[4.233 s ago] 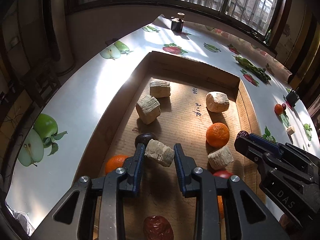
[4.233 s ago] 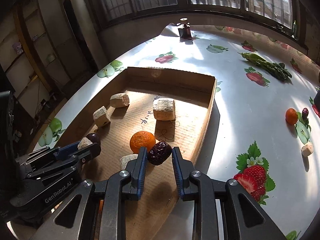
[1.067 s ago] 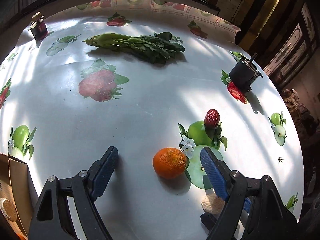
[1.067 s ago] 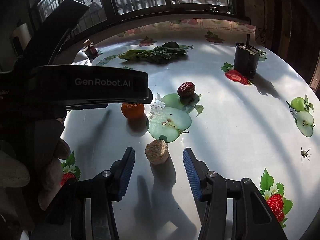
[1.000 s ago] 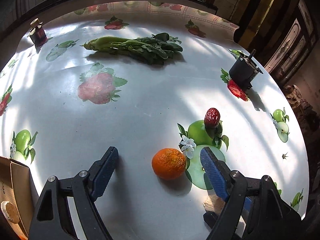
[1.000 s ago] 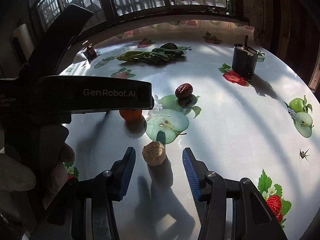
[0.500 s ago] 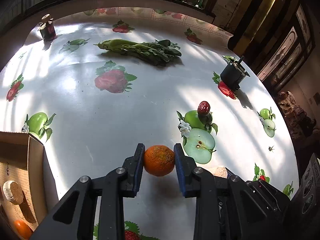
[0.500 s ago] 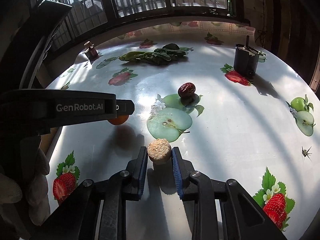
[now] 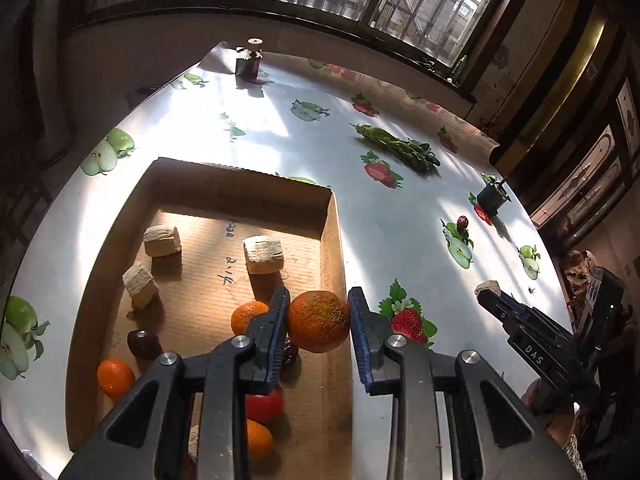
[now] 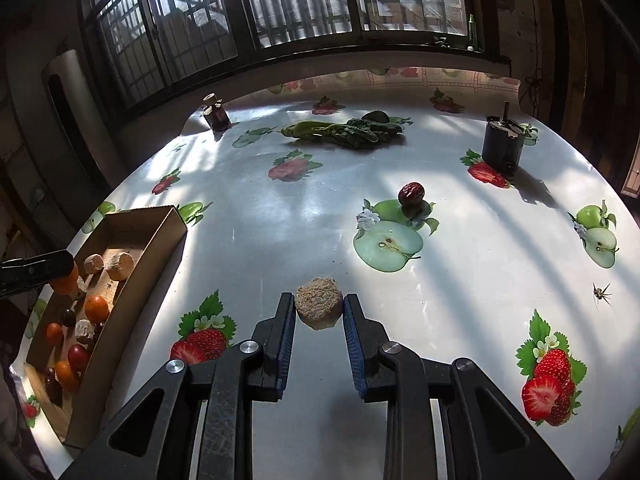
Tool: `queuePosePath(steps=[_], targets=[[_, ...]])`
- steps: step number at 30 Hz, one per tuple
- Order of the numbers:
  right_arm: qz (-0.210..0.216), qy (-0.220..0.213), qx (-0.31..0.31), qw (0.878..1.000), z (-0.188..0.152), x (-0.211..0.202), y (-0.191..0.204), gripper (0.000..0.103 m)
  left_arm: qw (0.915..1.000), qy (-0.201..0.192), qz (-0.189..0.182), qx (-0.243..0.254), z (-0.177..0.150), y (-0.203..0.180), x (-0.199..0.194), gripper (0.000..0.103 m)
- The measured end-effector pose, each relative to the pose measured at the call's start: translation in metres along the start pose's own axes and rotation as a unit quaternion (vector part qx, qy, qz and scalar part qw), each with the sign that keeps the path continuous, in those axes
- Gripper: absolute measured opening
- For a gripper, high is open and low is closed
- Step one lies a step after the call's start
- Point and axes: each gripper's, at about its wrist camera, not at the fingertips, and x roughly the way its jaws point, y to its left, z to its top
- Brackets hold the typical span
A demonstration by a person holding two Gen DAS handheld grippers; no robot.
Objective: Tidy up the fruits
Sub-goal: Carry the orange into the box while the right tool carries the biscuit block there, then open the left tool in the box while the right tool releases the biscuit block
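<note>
Holding an orange clamped between its jaws, the left gripper now hangs over the right-hand wall of the cardboard box; a second ago its jaws stood wide around that orange on the table, and they have just been closing onto it. The orange is thus off the table and above the box edge, close to a drop point. The right gripper has likewise closed on a tan fibrous block, which a second ago stood loose between parted jaws; the block appears just clear of the table, well apart from the box. A red date remains on the table beyond it. Judged from this, both items are secured for transfer; the orange needs only release inside the box, and the date is left to collect.
</note>
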Motion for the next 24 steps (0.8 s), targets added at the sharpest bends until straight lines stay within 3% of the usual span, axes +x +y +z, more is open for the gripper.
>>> queuePosePath(steps=[6,14,19,24], targets=[[0.073,0.013,-0.042,0.996,0.0,-0.006,0.078,0.026,0.9977,-0.005,0.045,-0.049,-0.024,0.063,-0.007,0.029],[0.16,0.068,-0.052,0.983,0.007,0.034,0.157,0.027,0.9973,0.007,0.051,-0.053,-0.051,0.081,0.002,0.029],[0.186,0.114,-0.045,0.975,0.016,0.071,0.186,0.027,0.9962,0.004,0.074,-0.046,-0.053,0.081,0.012,0.029],[0.179,0.145,-0.063,0.971,0.018,0.099,0.211,0.027,0.9948,-0.01,0.094,-0.039,-0.051,0.082,0.016,0.029]])
